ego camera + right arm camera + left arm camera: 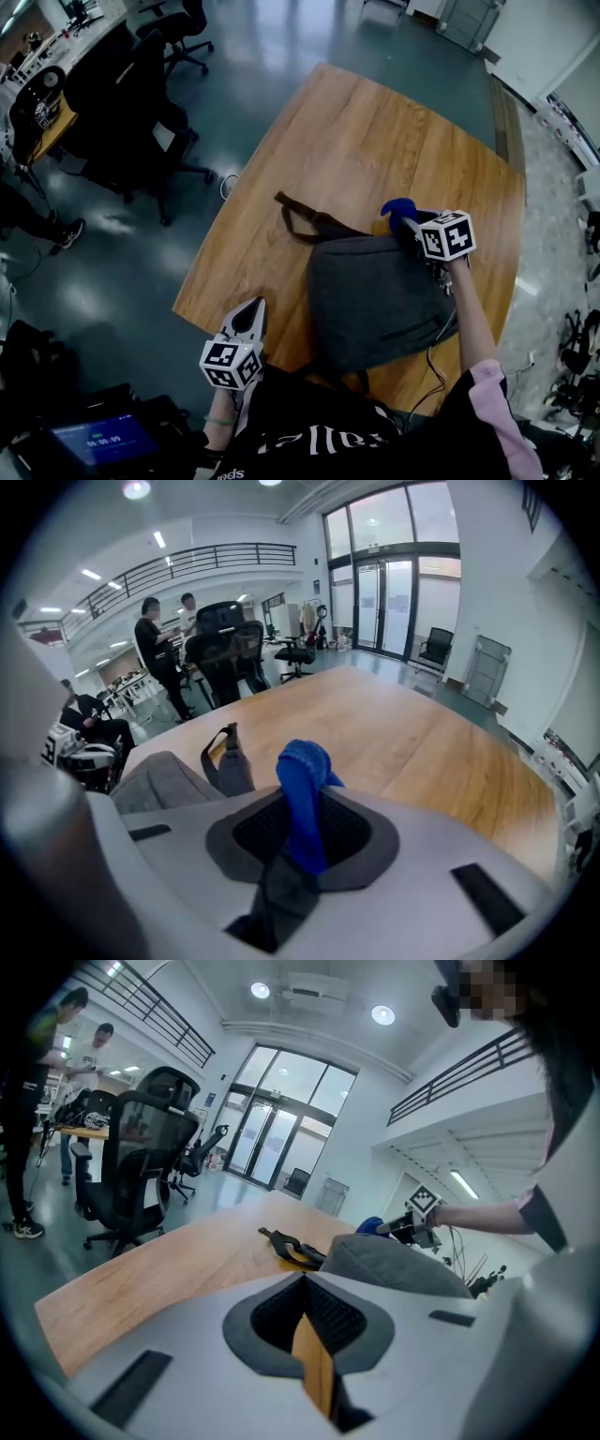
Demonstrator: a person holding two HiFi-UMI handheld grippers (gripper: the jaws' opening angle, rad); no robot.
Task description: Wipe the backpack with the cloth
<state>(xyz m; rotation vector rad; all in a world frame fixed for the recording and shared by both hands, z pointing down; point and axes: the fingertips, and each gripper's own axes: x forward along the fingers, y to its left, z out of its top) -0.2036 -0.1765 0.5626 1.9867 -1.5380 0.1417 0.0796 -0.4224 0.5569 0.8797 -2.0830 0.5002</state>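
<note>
A grey backpack [380, 300] lies flat on the near right part of the wooden table [375, 131], its dark strap [300, 220] stretched out to the far left. My right gripper [410, 221] hovers at the backpack's far right corner, shut on a blue cloth [397, 207] that sticks up between its jaws [302, 761]. In the right gripper view the backpack [164, 775] and strap [225, 757] lie to the left. My left gripper [255, 309] is at the table's near left edge, left of the backpack [394, 1260], shut and holding nothing.
Black office chairs [141, 103] and a desk stand on the floor to the left. A tablet screen [94, 441] glows at the bottom left. A thin cable [436, 370] runs along the backpack's near right side. People [155, 649] stand by the far desks.
</note>
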